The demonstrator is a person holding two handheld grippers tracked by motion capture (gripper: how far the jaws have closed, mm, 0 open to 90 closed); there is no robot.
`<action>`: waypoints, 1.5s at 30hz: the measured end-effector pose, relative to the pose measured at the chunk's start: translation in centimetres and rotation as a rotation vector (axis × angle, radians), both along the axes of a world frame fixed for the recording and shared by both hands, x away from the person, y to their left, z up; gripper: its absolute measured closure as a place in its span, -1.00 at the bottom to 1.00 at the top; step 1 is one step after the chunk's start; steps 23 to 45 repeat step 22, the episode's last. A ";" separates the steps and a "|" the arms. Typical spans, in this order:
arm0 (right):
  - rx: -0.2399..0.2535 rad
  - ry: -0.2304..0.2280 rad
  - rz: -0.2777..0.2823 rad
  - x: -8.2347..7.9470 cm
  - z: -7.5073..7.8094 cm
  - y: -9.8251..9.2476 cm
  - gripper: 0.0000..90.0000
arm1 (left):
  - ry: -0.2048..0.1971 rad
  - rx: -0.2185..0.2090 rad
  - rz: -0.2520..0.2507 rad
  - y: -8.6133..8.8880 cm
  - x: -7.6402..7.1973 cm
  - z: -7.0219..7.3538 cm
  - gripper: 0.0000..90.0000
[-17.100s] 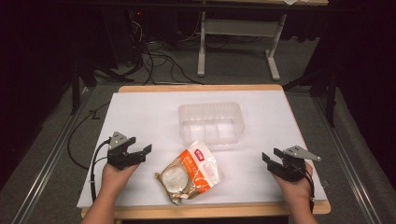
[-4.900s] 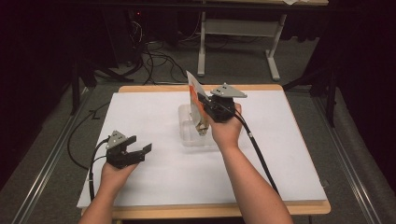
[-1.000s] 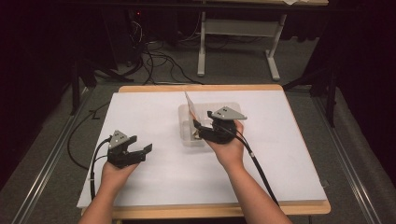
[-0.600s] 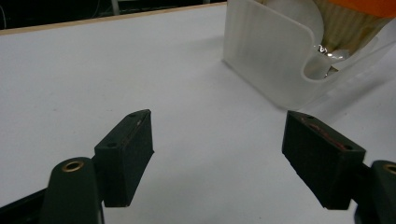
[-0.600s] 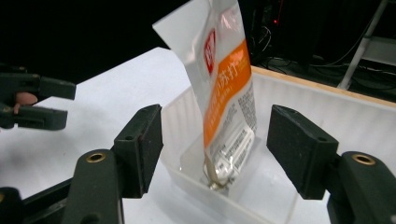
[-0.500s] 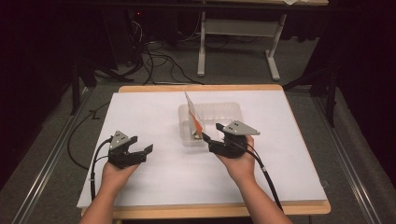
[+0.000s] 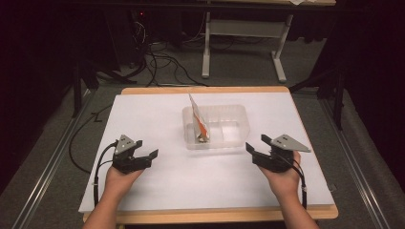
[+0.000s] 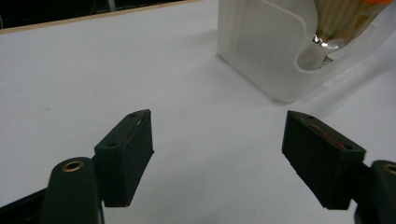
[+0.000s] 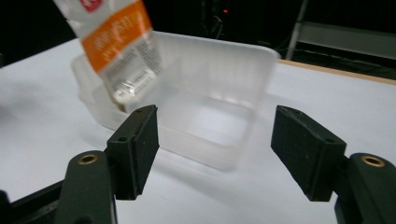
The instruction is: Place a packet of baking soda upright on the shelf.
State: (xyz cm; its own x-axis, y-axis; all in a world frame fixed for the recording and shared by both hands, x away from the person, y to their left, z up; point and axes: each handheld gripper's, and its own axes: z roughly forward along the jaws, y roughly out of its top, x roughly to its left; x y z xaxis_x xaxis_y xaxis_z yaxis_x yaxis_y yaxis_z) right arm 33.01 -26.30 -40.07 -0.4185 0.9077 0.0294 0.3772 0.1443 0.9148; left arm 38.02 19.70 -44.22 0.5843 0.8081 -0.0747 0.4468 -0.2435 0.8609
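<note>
1. Table (image 7: 157,119), white top. A clear plastic tub (image 7: 234,125) sits at its centre, toward the far side.
2. A packet (image 7: 199,121) with an orange band stands on end in the tub's left part, leaning against the wall, top sticking out above the rim.
3. Left gripper (image 7: 152,154): low over the near-left of the table, jaws wide apart, nothing between them.
4. Right gripper (image 7: 250,147): near-right of the tub, jaws wide apart, holding nothing.

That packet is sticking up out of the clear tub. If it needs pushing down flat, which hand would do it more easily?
Probably the left gripper: the packet stands at the tub's left end, on its side. Both grippers are open and free.
</note>
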 end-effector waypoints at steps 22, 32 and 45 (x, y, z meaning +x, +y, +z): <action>-0.048 0.064 -0.120 -2.8 -2.9 -6.0 -0.32 | 0.003 0.033 -0.026 -0.8 -0.2 -0.2 -0.44; -0.048 0.064 -0.120 -2.8 -2.9 -6.0 -0.32 | 0.003 0.033 -0.026 -0.8 -0.2 -0.2 -0.44; -0.048 0.064 -0.120 -2.8 -2.9 -6.0 -0.32 | 0.003 0.033 -0.026 -0.8 -0.2 -0.2 -0.44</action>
